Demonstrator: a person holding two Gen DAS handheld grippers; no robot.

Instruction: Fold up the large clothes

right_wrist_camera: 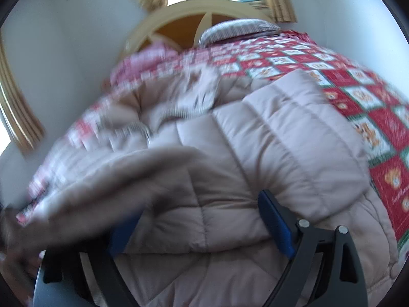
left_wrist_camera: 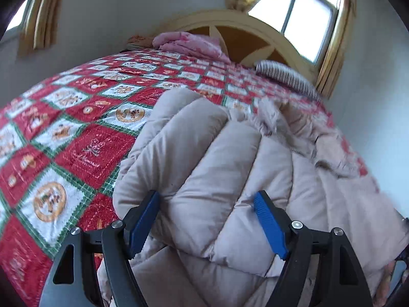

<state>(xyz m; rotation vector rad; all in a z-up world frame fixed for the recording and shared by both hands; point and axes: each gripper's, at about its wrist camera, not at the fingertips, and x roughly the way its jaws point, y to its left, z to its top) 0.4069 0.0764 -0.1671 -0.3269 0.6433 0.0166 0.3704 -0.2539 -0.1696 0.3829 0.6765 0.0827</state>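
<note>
A beige quilted down jacket (left_wrist_camera: 217, 158) with a fur-trimmed hood (left_wrist_camera: 271, 117) lies on a bed with a red, white and green patchwork quilt (left_wrist_camera: 76, 133). My left gripper (left_wrist_camera: 207, 199) is open, its blue-padded fingers (left_wrist_camera: 268, 220) standing wide apart on either side of a puffy fold of the jacket. In the right wrist view the jacket (right_wrist_camera: 255, 140) fills the middle. My right gripper (right_wrist_camera: 199, 217) is open, its fingers (right_wrist_camera: 276, 220) wide apart around the jacket's lower edge; a blurred fold covers the left finger.
A pink folded blanket (left_wrist_camera: 189, 42) and a striped pillow (left_wrist_camera: 283, 74) lie by the arched wooden headboard (left_wrist_camera: 242, 35). Windows with gold curtains (left_wrist_camera: 334, 38) stand behind. The quilt (right_wrist_camera: 358, 89) extends right of the jacket in the right wrist view.
</note>
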